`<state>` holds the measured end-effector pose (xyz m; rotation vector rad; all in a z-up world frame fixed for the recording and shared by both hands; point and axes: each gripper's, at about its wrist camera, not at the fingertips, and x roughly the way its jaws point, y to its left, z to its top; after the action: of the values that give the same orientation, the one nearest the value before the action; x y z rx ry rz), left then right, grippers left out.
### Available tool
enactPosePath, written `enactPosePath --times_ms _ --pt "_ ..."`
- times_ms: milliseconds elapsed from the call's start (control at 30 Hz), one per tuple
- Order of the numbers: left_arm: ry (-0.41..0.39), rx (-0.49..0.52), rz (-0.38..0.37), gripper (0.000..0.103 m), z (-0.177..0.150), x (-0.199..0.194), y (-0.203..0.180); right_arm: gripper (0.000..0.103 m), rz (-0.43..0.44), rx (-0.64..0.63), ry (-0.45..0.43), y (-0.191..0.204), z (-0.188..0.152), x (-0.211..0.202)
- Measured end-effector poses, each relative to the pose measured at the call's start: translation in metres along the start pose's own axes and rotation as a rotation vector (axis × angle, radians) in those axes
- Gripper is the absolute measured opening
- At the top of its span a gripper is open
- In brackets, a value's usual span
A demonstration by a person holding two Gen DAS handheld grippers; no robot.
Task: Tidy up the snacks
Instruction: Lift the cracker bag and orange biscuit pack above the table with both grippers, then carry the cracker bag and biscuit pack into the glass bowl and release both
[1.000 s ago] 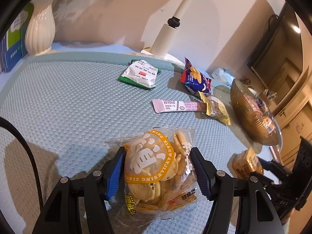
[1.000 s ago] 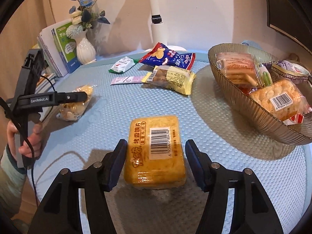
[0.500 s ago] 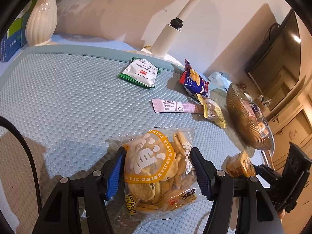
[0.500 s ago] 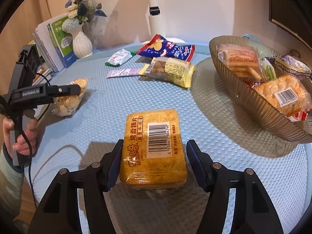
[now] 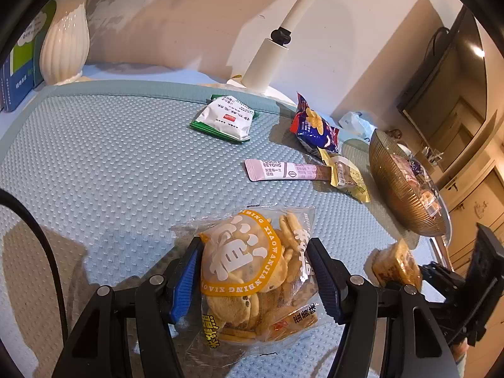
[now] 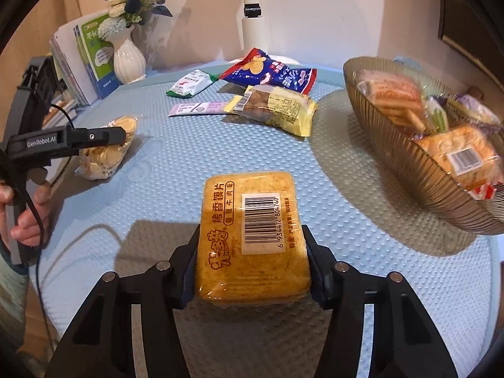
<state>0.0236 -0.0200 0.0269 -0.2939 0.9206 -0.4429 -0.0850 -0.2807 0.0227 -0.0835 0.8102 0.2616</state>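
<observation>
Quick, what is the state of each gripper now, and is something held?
Left gripper: jaws around the clear cookie bag, pads touching it.
Right gripper: jaws closing on the orange snack pack, pads pressing its sides.

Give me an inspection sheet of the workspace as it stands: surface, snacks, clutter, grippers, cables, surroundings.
Surface: round table with a blue dotted mat.
Job's things: orange cracker pack and clear cookie bag on the mat; green-white packet, pink stick, yellow wrapper and blue chip bag farther back; ribbed bowl already holds several packs.
Clutter: nothing seen.
Grippers: right gripper closing, pads against the cracker pack; left gripper around the cookie bag, contact unclear.
Cables: black cable hangs from the left gripper's handle.
Surroundings: white vase, books, white lamp post.
</observation>
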Motion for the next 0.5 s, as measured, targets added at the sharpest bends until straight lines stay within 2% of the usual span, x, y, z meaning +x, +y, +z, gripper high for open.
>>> enactPosePath --times_ms 167,333,500 --pt "0.0 0.062 0.051 0.063 0.0 -0.001 -0.014 0.053 0.058 0.044 -0.06 0.0 -0.019 -0.023" --pt "-0.013 0.133 0.005 0.063 0.013 -0.007 -0.052 0.053 0.072 0.135 -0.1 -0.025 -0.029 -0.048" --pt "-0.05 0.248 -0.051 0.063 0.04 -0.011 -0.114 0.053 0.029 0.19 -0.226 -0.06 -0.022 -0.098"
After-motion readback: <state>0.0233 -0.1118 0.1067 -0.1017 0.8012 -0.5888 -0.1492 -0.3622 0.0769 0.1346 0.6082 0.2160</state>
